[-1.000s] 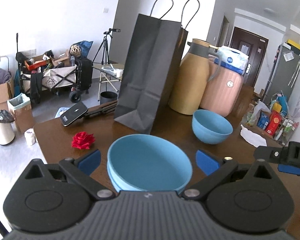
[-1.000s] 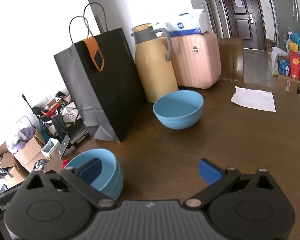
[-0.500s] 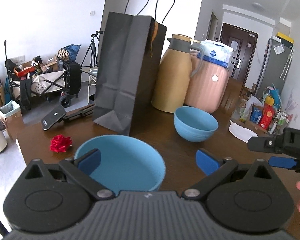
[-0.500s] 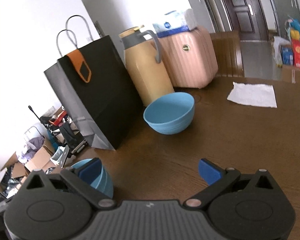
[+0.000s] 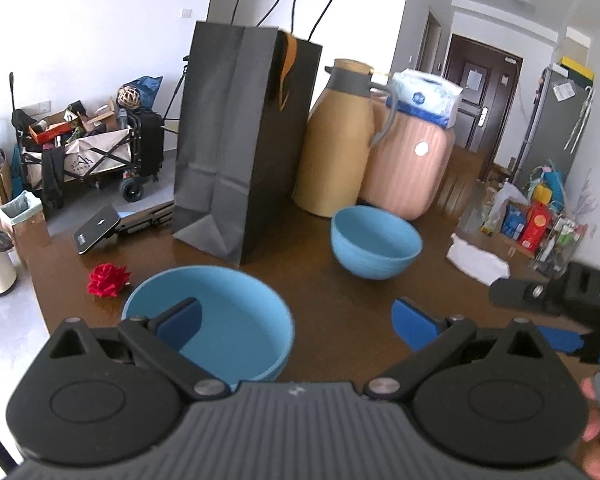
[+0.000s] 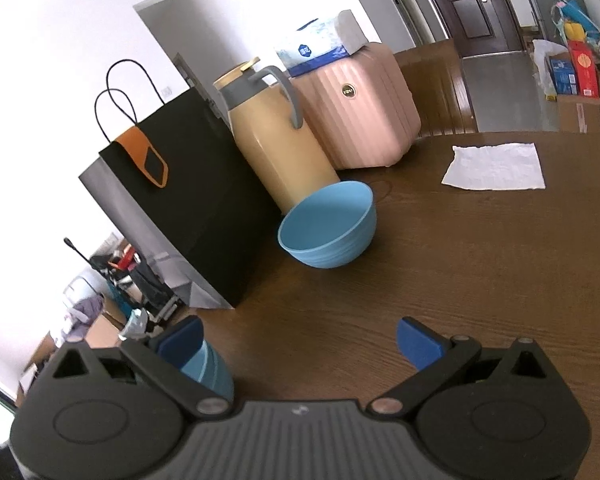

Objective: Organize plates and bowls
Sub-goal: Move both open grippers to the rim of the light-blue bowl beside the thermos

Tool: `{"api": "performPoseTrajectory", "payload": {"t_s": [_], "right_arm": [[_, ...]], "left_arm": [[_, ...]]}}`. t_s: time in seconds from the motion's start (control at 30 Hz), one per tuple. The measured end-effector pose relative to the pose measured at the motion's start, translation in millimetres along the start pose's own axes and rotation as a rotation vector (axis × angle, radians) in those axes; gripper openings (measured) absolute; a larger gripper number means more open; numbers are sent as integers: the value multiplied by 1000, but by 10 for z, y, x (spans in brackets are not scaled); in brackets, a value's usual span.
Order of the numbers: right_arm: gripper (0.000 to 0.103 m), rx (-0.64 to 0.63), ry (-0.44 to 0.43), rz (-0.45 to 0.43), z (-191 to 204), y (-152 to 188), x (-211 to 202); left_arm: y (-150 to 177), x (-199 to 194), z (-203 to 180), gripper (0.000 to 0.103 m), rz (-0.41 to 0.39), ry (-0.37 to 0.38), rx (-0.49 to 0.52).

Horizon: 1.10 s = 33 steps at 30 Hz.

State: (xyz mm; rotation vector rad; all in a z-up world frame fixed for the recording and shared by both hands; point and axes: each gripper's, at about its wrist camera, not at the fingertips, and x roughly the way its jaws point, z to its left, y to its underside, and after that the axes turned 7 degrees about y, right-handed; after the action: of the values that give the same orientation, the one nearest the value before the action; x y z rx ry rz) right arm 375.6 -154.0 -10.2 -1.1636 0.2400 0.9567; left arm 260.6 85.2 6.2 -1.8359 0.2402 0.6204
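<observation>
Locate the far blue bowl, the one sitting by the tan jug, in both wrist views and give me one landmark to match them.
Left wrist: the far blue bowl sits right of centre, in front of the tan jug.
Right wrist: the same bowl sits at centre, at the jug's foot.
Shared landmark: the black paper bag, standing left of the jug in both.

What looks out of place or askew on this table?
Nothing is spilled or broken. Both blue bowls, the near bowl and the far bowl, sit upright. Oddities for a dish task: a red fabric flower and a crumpled white napkin lying loose.
</observation>
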Motion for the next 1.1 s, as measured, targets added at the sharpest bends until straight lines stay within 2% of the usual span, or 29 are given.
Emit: {"api": "performPoseTrajectory", "payload": {"t_s": [0.2, 0.4, 0.53, 0.67, 0.9, 1.1], "right_arm": [[103, 75, -90, 26, -64, -201, -158], [103, 59, -24, -18, -14, -429, -294], [103, 65, 7, -14, 13, -564, -272], [103, 40, 38, -15, 69, -646, -238], [103, 32, 95, -25, 192, -818, -81], [103, 60, 157, -18, 316, -1019, 166]], "left_arm": [[-214, -75, -132, 103, 29, 14, -1], [-465, -58, -203, 103, 67, 6, 15], [-667, 35, -165, 103, 109, 29, -8], [-809, 156, -189, 103, 128, 23, 24], [-996, 486, -221, 103, 183, 41, 73], [-1295, 717, -151, 103, 171, 88, 91]]}}
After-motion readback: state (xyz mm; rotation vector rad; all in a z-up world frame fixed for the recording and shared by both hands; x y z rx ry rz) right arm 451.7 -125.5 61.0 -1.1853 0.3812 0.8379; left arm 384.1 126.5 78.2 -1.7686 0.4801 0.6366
